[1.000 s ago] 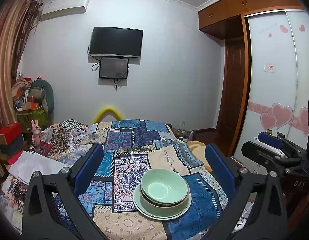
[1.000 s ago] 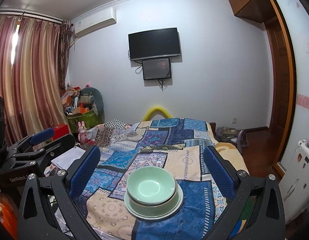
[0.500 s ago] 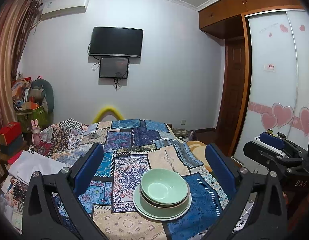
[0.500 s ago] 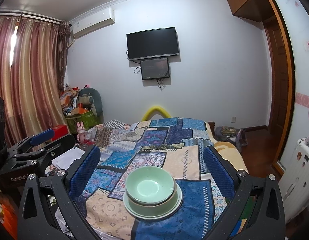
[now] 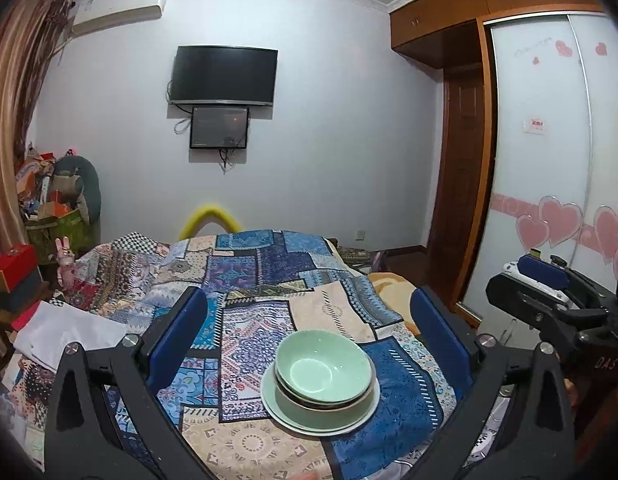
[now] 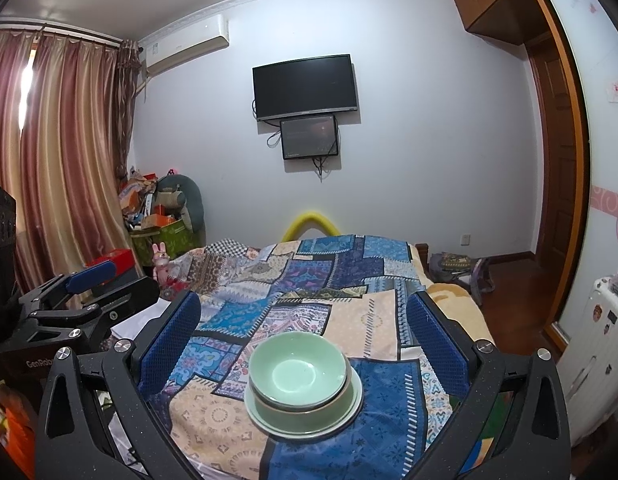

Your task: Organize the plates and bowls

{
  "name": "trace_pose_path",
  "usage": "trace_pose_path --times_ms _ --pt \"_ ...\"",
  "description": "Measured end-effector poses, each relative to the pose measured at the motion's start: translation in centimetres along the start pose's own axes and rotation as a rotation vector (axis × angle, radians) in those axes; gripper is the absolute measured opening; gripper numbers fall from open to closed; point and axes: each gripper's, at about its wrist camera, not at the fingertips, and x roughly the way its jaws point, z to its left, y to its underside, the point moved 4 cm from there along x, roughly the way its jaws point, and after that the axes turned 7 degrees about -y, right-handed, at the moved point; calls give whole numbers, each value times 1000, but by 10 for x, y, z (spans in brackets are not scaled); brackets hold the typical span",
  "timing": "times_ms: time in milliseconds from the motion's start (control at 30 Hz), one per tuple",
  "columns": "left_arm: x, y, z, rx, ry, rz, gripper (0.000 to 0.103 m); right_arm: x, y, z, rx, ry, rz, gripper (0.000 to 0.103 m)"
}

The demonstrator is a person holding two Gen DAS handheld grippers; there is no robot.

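While both claws hang spread wide and grasp nothing, the left claw with blue textured pads frames a patchwork quilted bed. Left of the bed lie a white folded cloth and a pink toy rabbit. Near the bed's front edge rests a pale green glazed ceramic bowl, nested in a second round bowl on a shallow green plate. The right claw frames the same stack, well apart from it.
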Motion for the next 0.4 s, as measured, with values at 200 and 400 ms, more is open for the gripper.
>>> trace_pose_path --times_ms 200,400 --pt "2 -1 -1 -5 1 -6 103 3 0 0 5 -4 8 103" --pt "5 0 2 -31 16 5 103 7 1 0 2 -9 18 103"
